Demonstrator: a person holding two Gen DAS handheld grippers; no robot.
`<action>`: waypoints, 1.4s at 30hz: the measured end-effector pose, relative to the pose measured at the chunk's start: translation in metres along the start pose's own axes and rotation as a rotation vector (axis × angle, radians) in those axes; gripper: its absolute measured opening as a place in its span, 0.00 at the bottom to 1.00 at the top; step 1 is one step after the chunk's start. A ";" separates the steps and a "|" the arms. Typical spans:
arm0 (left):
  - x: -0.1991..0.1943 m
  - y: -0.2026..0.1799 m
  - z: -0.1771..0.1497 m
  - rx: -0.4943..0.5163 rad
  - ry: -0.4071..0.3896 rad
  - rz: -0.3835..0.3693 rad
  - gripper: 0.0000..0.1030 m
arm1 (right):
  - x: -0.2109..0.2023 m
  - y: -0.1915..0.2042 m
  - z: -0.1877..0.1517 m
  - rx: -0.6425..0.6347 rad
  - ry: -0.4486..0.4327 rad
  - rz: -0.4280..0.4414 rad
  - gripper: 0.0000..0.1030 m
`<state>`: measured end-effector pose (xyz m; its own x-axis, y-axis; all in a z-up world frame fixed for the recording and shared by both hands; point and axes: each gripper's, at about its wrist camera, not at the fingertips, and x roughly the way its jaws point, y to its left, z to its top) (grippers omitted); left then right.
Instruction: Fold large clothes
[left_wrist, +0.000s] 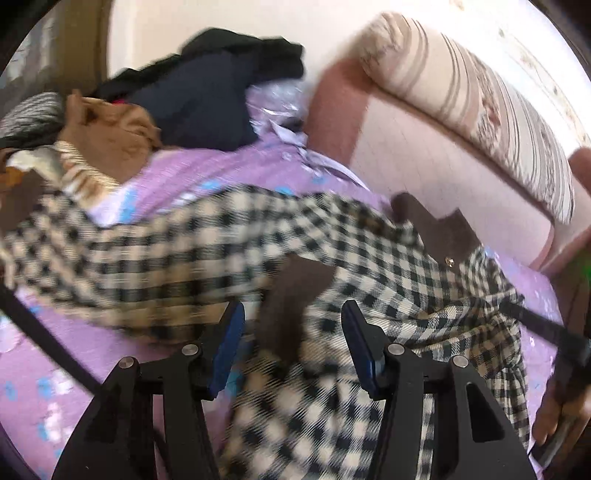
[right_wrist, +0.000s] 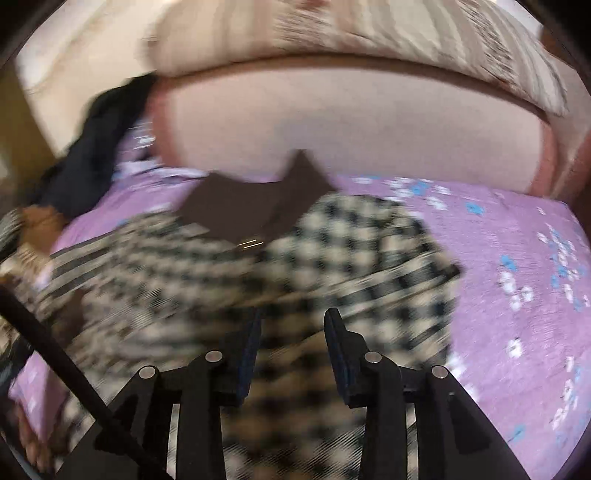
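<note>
The left gripper (left_wrist: 293, 321) stands wide apart over the checked garment (left_wrist: 207, 243), gripping nothing. The right gripper (right_wrist: 293, 325) (blurred) is also parted, narrower, above the same cloth. The garment lies spread on the purple bedsheet (right_wrist: 517, 258), its brown collar (right_wrist: 251, 206) toward the headboard (right_wrist: 351, 125)

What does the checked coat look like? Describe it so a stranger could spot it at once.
On the purple bedsheet, below the pink headboard, the coat lies spread out. It is the only black-and-cream check garment, with a brown collar; the pile in the corner is plain dark or tan.
</note>
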<state>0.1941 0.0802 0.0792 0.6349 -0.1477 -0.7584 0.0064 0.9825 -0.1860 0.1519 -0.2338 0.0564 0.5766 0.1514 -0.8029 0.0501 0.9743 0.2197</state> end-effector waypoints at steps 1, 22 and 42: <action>-0.010 0.005 -0.001 0.004 -0.002 0.021 0.52 | -0.002 0.009 -0.005 -0.016 0.003 0.030 0.37; -0.050 0.154 -0.037 -0.141 0.025 0.310 0.64 | 0.017 0.151 -0.042 -0.182 0.100 0.157 0.39; -0.144 0.317 -0.043 -0.602 -0.176 0.353 0.64 | 0.060 0.507 -0.084 -0.762 -0.043 0.239 0.51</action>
<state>0.0709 0.4083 0.1024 0.6357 0.2374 -0.7345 -0.6170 0.7280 -0.2988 0.1437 0.2829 0.0732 0.5328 0.3788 -0.7567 -0.6410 0.7645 -0.0686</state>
